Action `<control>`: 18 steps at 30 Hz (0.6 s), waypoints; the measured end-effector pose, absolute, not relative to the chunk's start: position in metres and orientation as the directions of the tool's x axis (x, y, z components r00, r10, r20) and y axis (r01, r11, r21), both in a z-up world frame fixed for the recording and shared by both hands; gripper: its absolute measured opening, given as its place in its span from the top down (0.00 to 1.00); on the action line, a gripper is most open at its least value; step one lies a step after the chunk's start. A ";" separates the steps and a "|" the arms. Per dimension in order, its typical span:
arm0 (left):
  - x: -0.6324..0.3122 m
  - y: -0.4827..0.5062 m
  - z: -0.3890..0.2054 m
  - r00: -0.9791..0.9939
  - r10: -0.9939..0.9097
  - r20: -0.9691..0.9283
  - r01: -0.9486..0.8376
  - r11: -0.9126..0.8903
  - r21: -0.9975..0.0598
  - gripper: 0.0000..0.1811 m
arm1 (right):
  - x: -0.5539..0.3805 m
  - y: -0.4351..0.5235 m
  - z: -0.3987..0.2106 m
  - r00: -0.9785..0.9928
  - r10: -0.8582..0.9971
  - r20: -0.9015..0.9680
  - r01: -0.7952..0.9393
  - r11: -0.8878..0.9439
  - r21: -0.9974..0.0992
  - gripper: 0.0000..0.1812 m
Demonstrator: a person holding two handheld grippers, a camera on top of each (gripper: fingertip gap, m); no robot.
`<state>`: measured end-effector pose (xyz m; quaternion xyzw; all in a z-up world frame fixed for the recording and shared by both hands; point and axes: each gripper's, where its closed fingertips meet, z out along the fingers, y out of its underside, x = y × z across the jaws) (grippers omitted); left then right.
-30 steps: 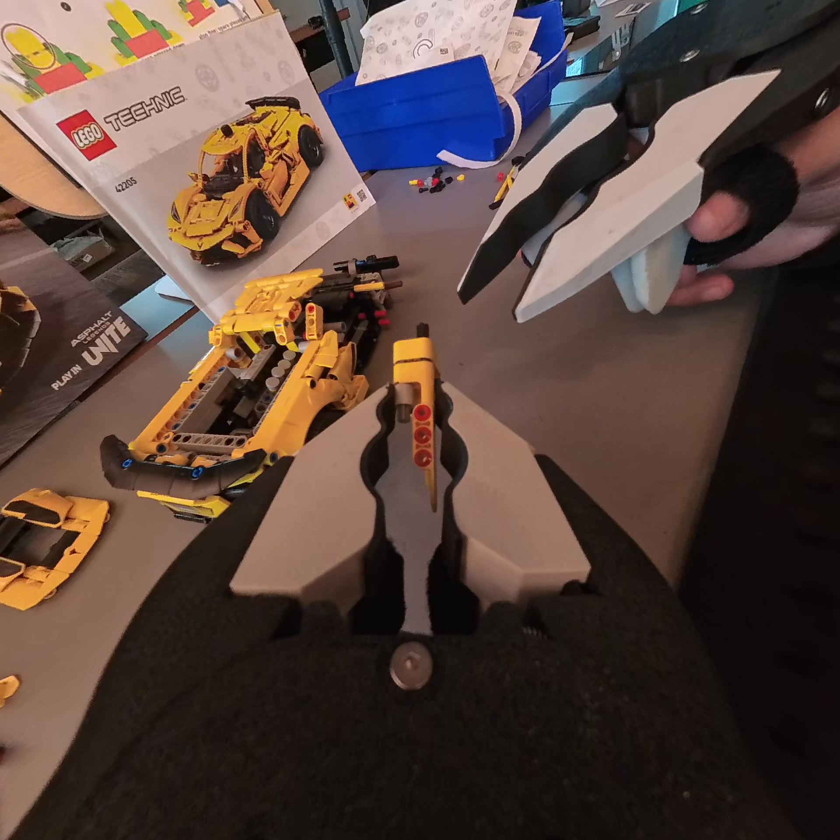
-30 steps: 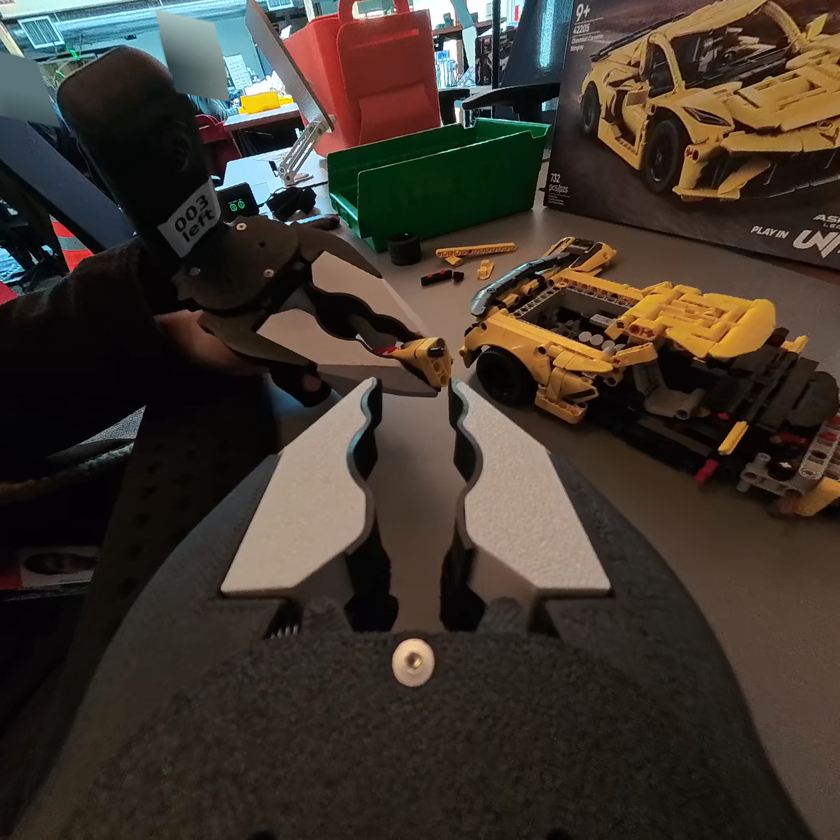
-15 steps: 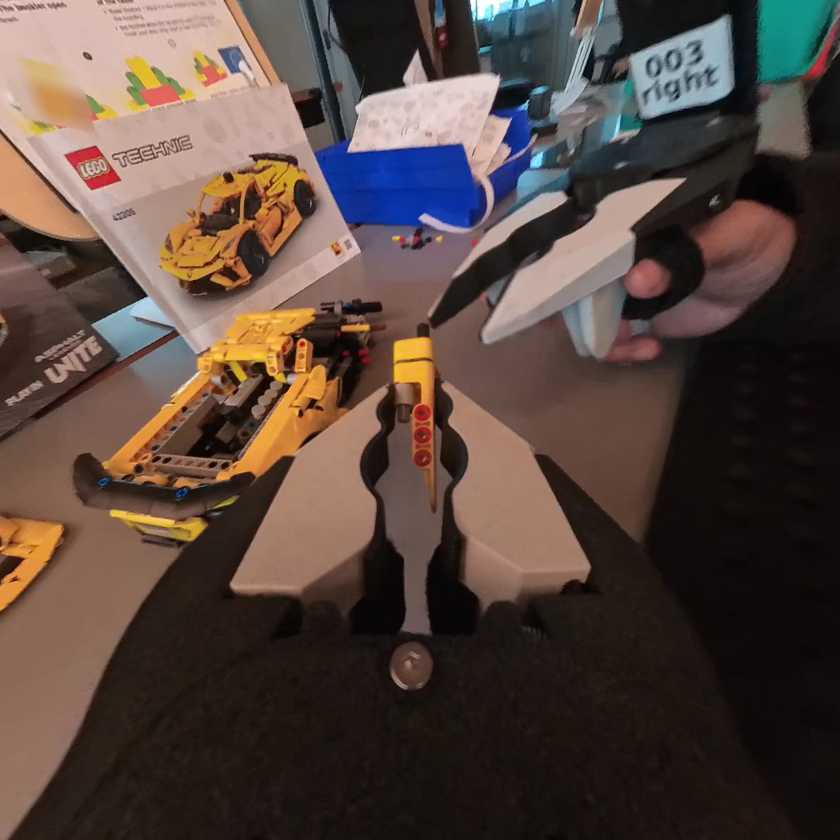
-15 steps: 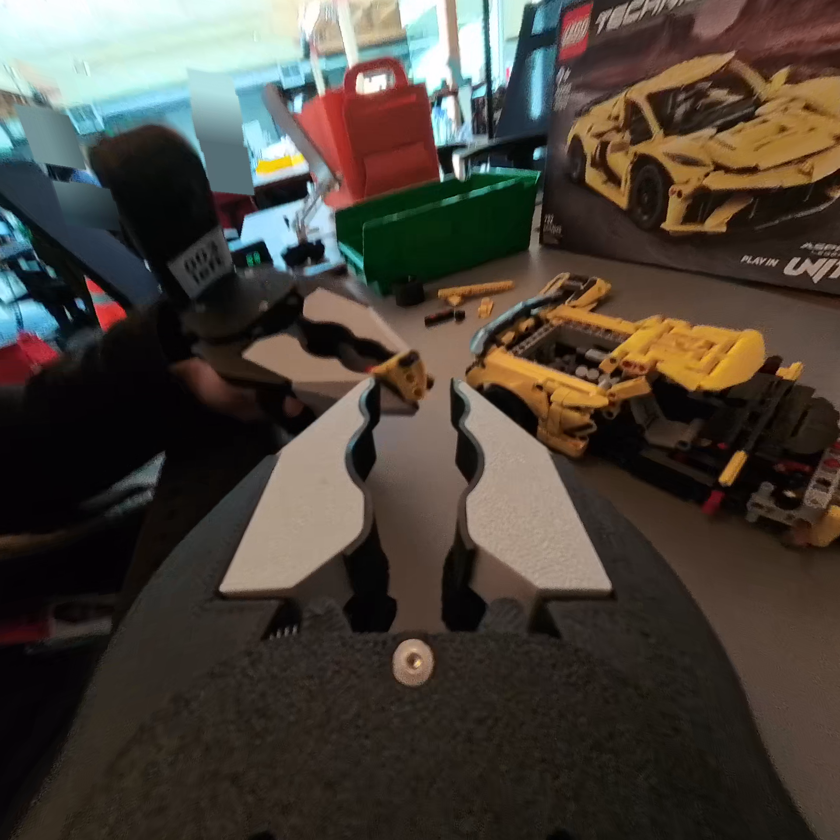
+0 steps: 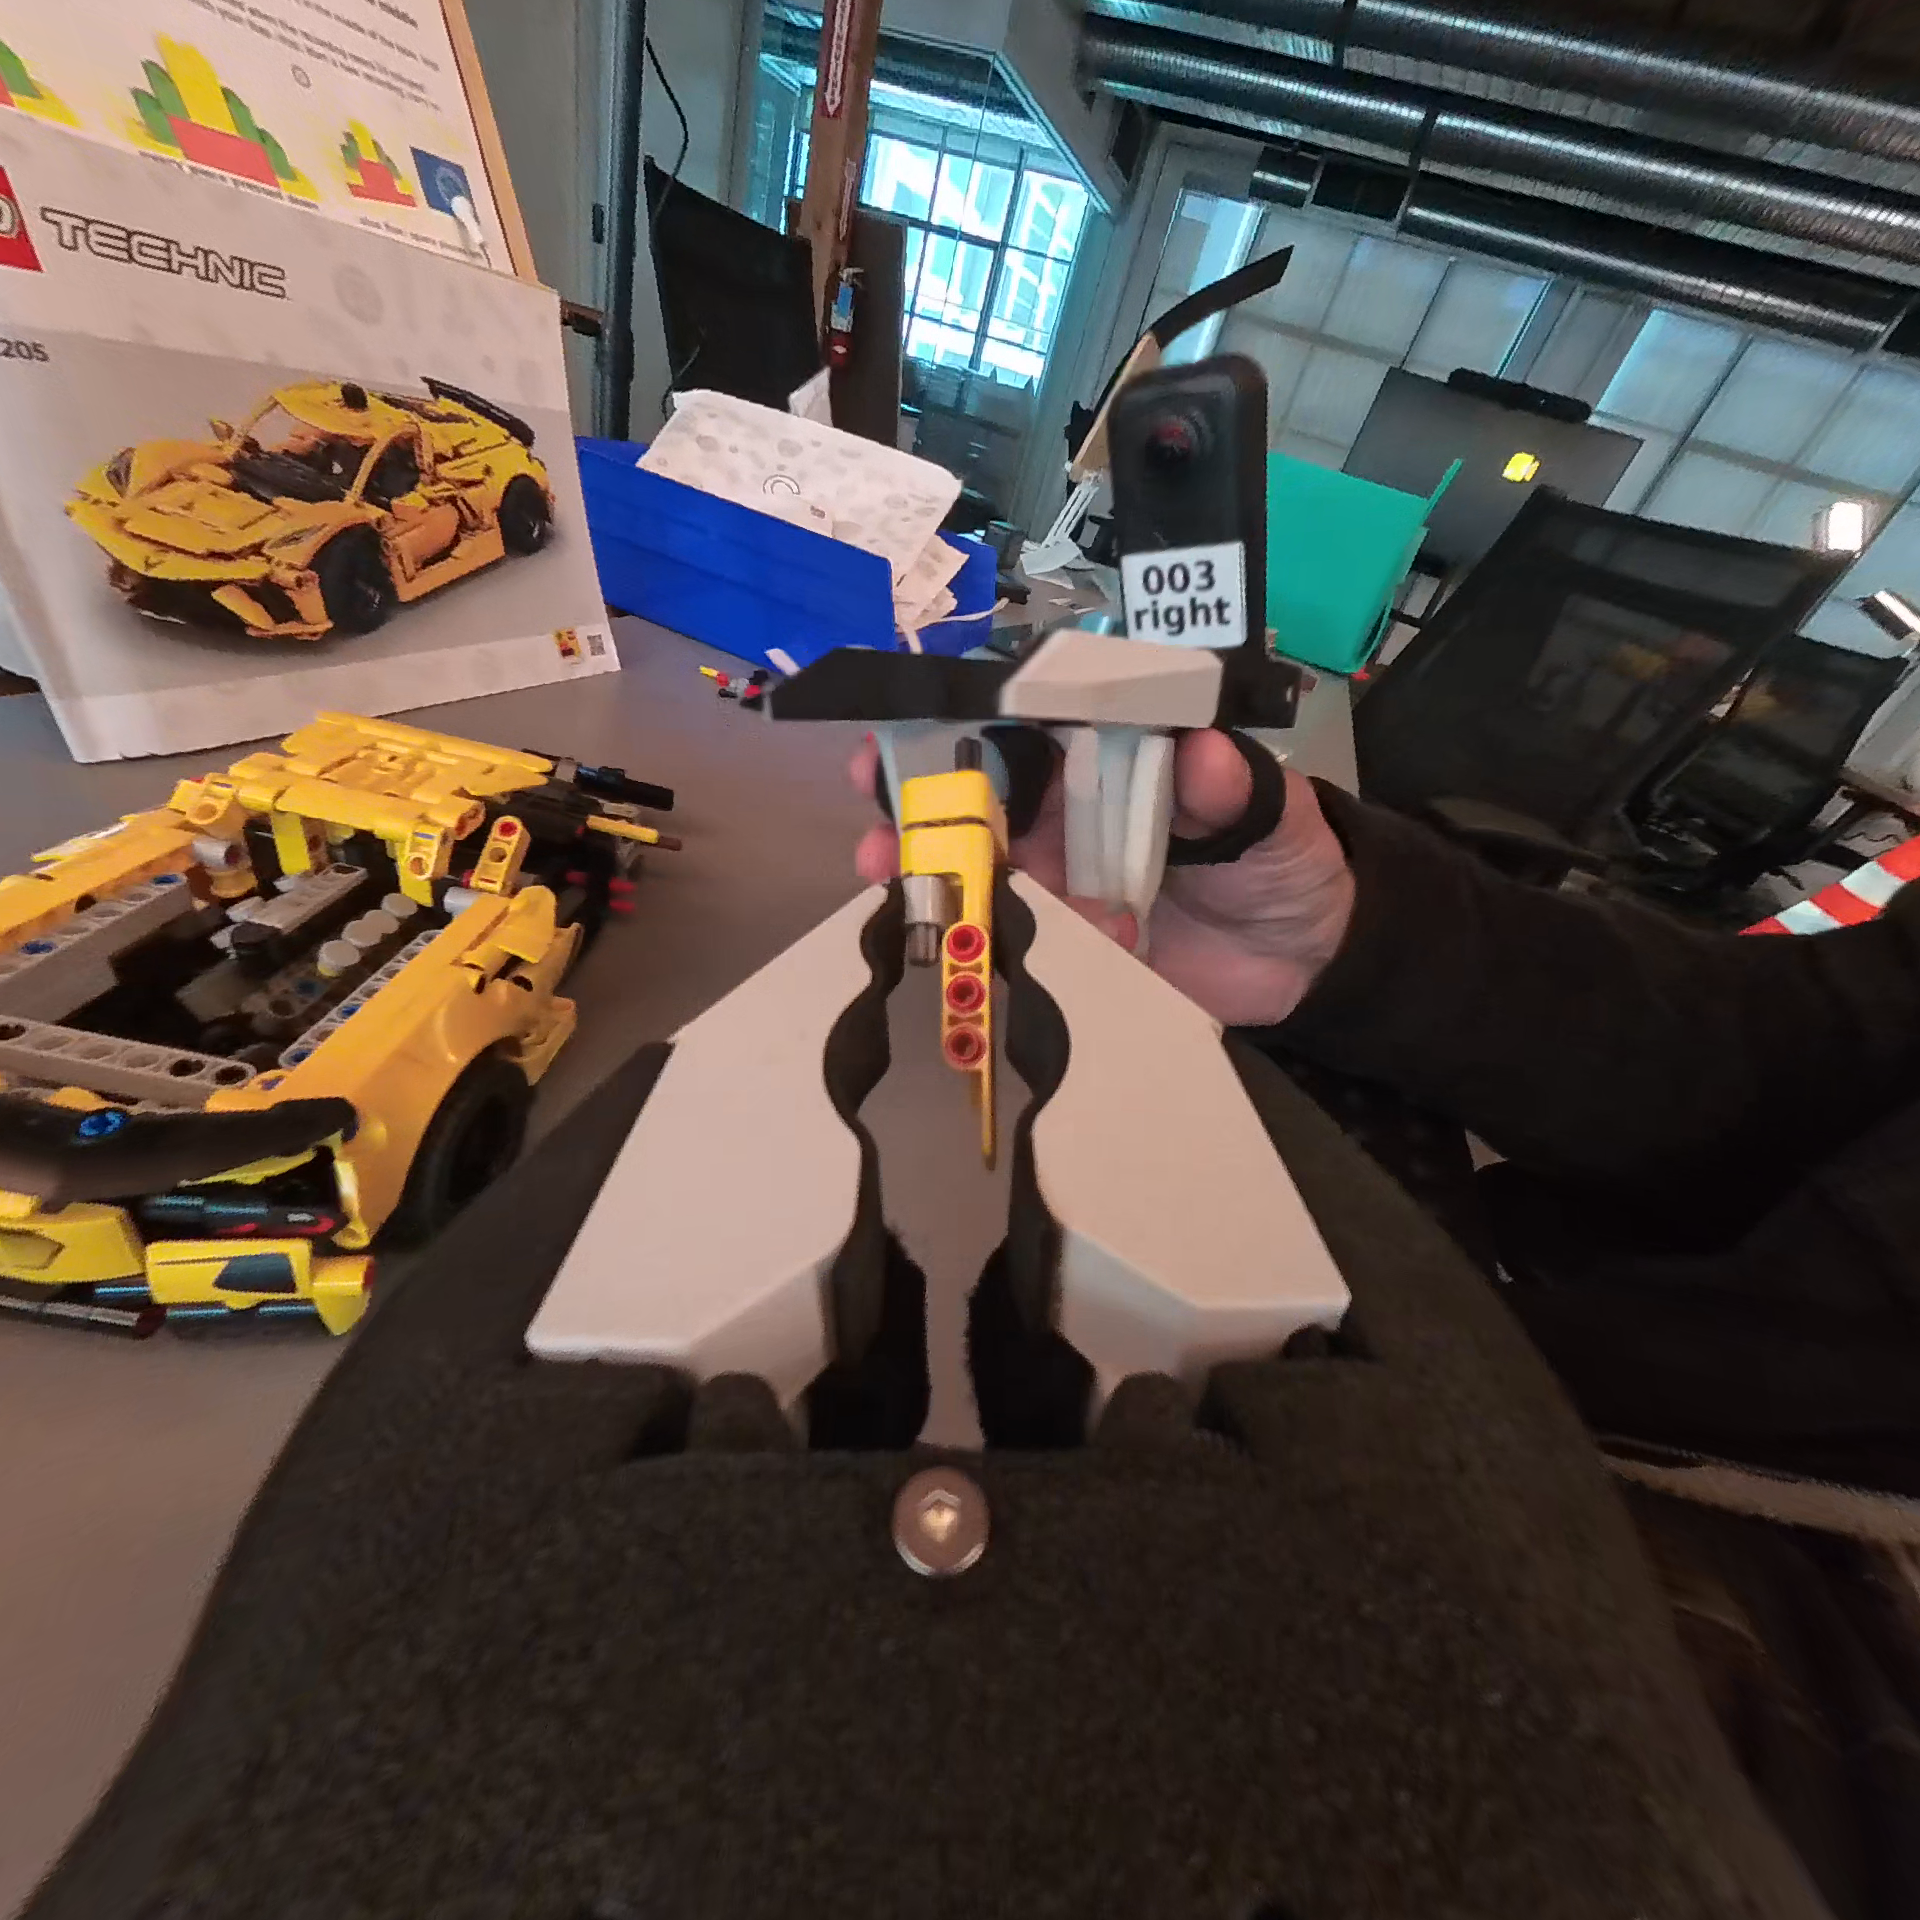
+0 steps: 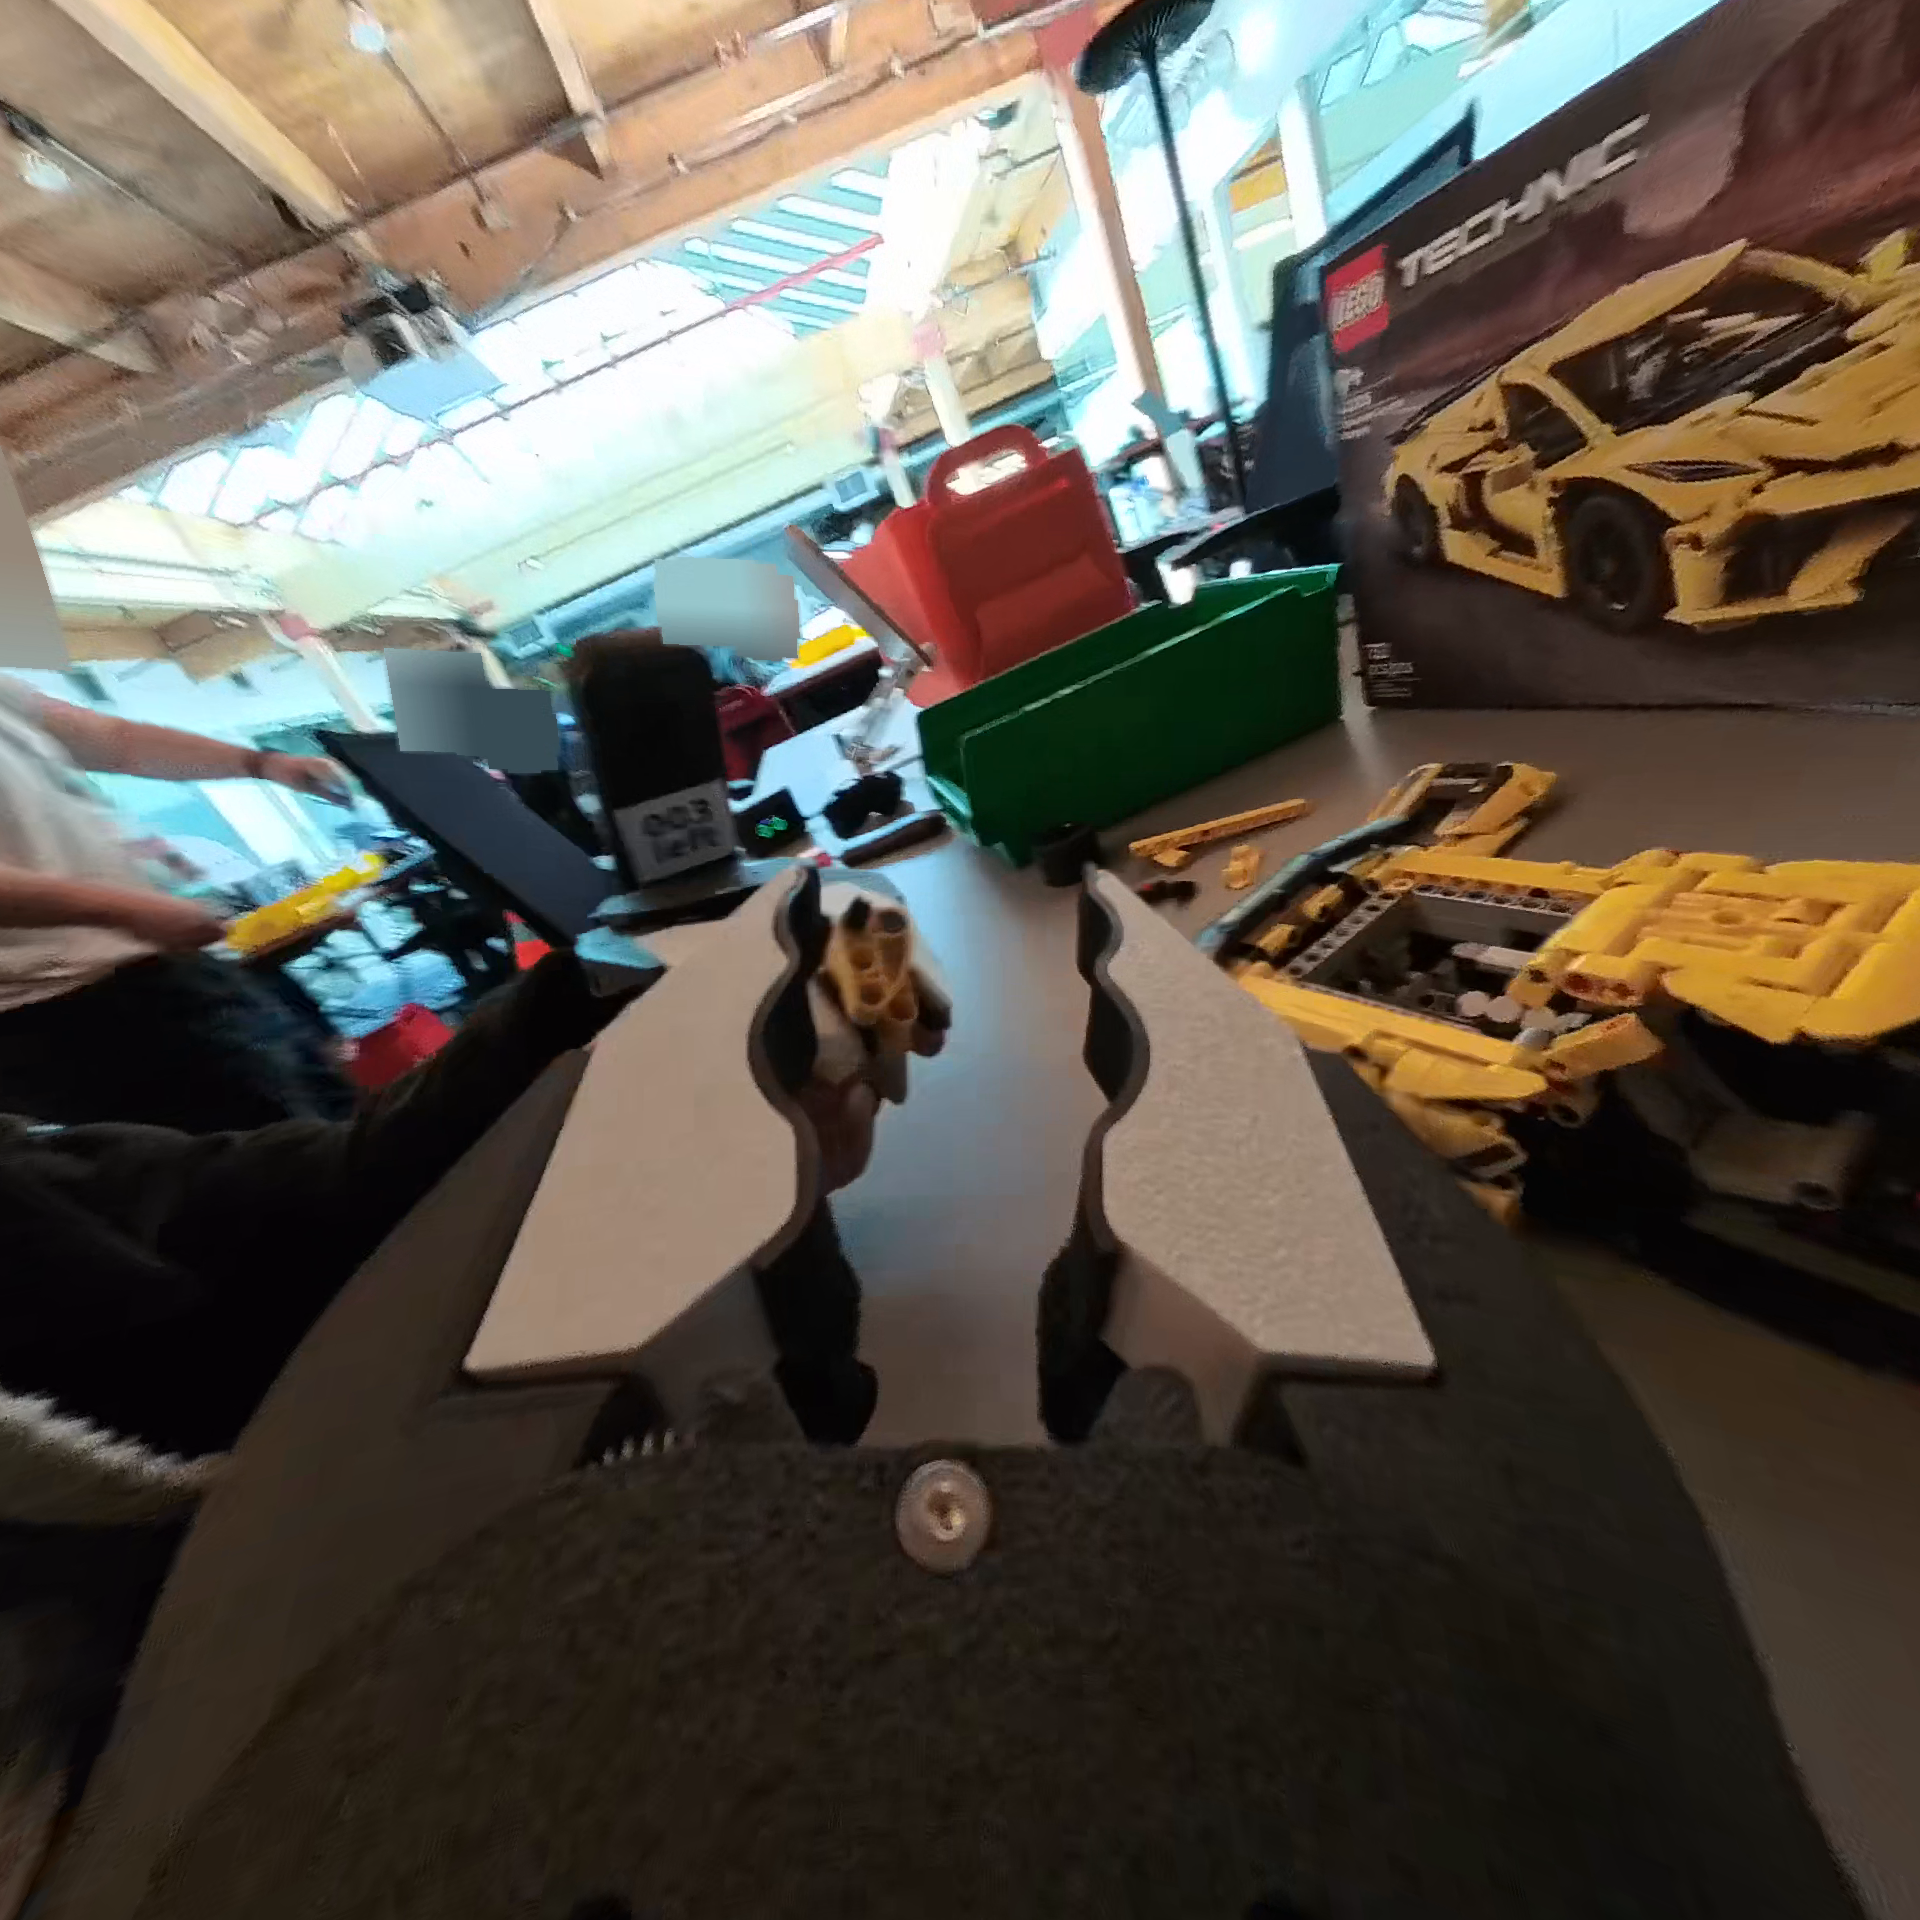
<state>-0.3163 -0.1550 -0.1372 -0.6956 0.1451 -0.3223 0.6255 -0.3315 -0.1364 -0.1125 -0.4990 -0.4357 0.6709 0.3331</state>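
My left gripper (image 5: 948, 904) is shut on a yellow toy-brick piece (image 5: 961, 966) with three red pins, held upright above the table. My right gripper (image 6: 943, 883) is open and empty. In the left wrist view the right gripper (image 5: 790, 698) is side-on, level, just above the piece's far end. In the right wrist view the yellow piece (image 6: 873, 987) shows through the gap, close to the left-hand finger (image 6: 675, 1122). I cannot tell if they touch. A half-built yellow toy car (image 5: 312, 987) stands on the grey table (image 5: 156, 1507), and also shows in the right wrist view (image 6: 1507, 987).
An instruction booklet (image 5: 312, 499) and a blue bin (image 5: 727, 561) of papers stand behind the car. A green bin (image 6: 1132, 696), a red bag (image 6: 997, 582), the car's box (image 6: 1662, 416) and loose yellow parts (image 6: 1216, 831) lie further off. A black chair (image 5: 1610, 675) is on the right. Less than 4 cm separates the two grippers' tips.
Both grippers have risen and tilted up. The right gripper has opened wider and turned level, closing in over the far end of the yellow piece. The left still grips it.
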 end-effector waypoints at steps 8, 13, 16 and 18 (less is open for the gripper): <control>-0.315 -0.158 -0.134 0.741 -0.618 0.261 0.207 -0.160 -0.965 0.91 | -0.330 -0.161 -0.120 -0.407 0.811 -0.420 0.084 -0.425 -0.901 0.83; -0.309 -0.160 -0.133 0.719 -0.644 0.259 0.204 -0.160 -0.966 0.91 | -0.330 -0.170 -0.123 -0.438 0.795 -0.420 0.132 -0.405 -0.905 0.92; -0.307 -0.164 -0.130 0.699 -0.669 0.255 0.212 -0.147 -0.966 0.91 | -0.327 -0.173 -0.118 -0.444 0.808 -0.388 0.100 -0.385 -0.917 0.92; -0.305 -0.167 -0.127 0.693 -0.680 0.241 0.207 -0.132 -0.969 0.91 | -0.326 -0.176 -0.115 -0.453 0.807 -0.378 0.085 -0.383 -0.920 0.93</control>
